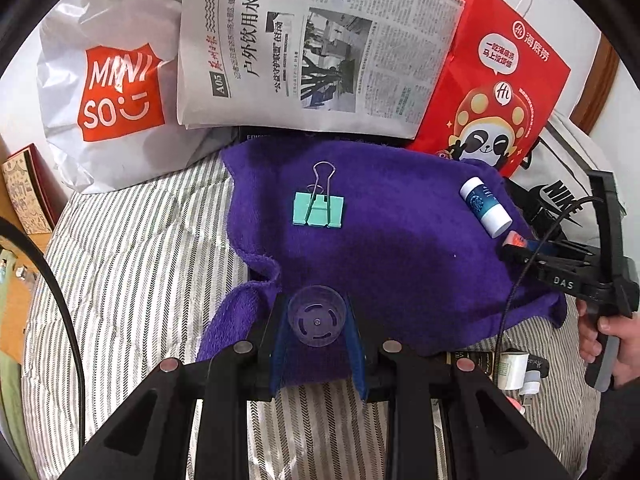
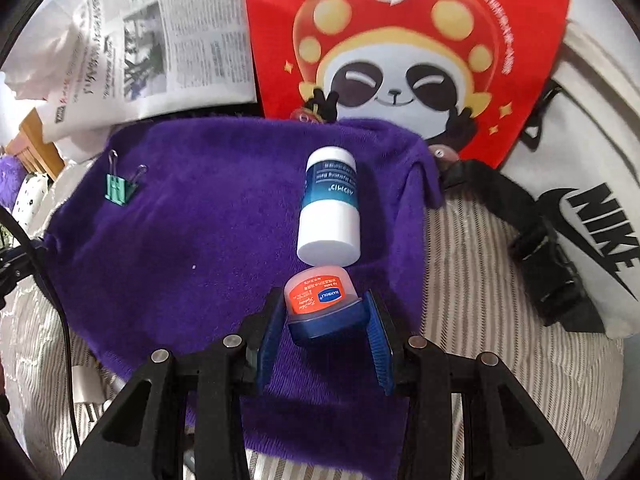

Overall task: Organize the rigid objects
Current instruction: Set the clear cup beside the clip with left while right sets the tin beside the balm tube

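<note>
Purple towel (image 1: 400, 248) spread over striped bedding (image 1: 132, 264) carries a green binder clip (image 1: 318, 209) at its far middle and a white-and-blue tube (image 1: 485, 206) to the right. Left gripper (image 1: 318, 322) is clamped on a clear plastic cup (image 1: 317, 316) at the towel's near edge. Right gripper (image 2: 326, 312) is clamped on a small orange lip balm jar (image 2: 318, 294), just near the tube.

We cannot read the blurred print on the newspaper (image 2: 152, 40) behind the purple towel (image 2: 208, 216). The red panda bag (image 2: 400, 60) is cut off by the frame's top edge.
</note>
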### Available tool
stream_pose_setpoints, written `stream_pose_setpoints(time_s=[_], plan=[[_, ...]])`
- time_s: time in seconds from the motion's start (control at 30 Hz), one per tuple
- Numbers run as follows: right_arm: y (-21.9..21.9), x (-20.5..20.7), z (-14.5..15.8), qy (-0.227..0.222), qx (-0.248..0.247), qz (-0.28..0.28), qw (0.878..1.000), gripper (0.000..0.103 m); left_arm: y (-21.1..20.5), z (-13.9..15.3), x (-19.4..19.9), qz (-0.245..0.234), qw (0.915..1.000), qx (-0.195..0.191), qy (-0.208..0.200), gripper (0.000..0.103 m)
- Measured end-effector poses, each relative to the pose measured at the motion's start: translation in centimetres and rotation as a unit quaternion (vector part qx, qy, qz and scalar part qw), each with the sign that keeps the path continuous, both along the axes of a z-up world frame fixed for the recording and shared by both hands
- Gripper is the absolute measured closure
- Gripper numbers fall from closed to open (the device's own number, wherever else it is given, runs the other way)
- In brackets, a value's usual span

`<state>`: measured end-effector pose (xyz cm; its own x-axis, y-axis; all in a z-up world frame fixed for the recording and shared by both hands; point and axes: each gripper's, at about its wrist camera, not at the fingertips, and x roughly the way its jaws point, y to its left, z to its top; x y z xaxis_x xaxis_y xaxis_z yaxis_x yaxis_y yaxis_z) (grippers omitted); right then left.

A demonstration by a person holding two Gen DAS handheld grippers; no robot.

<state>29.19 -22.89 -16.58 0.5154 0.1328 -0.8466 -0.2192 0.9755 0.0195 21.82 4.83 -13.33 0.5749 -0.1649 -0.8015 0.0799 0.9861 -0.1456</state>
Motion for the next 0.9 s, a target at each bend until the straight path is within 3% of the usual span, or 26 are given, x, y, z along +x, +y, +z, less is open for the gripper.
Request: stream_pose_setpoints(time_s=[0.5, 0.57, 0.73, 0.9], plan=[[0.8, 0.1, -0.8, 0.005, -0.008, 0.029, 1.0, 0.059, -0.4, -0.6, 1.7, -0.007, 1.0, 0.001, 0.005, 0.078], [0.6, -0.4, -0.4, -0.003, -0.008, 0.026, 1.0, 0.052, -0.4, -0.7, 1.7, -0.005, 1.0, 0.0, 0.001, 0.078], [-0.6, -2.3, 0.6, -0.012, 0.001, 0.022, 1.0, 0.05, -0.2, -1.4, 2.0, -0.002, 0.9998, -0.02, 0.004, 0.078], [-1.3, -5.3, 1.9, -0.027, 0.009, 0.016, 0.999, 0.048, -0.9, -1.8, 3.0, -0.002, 1.0, -0.007, -0.004, 0.078]])
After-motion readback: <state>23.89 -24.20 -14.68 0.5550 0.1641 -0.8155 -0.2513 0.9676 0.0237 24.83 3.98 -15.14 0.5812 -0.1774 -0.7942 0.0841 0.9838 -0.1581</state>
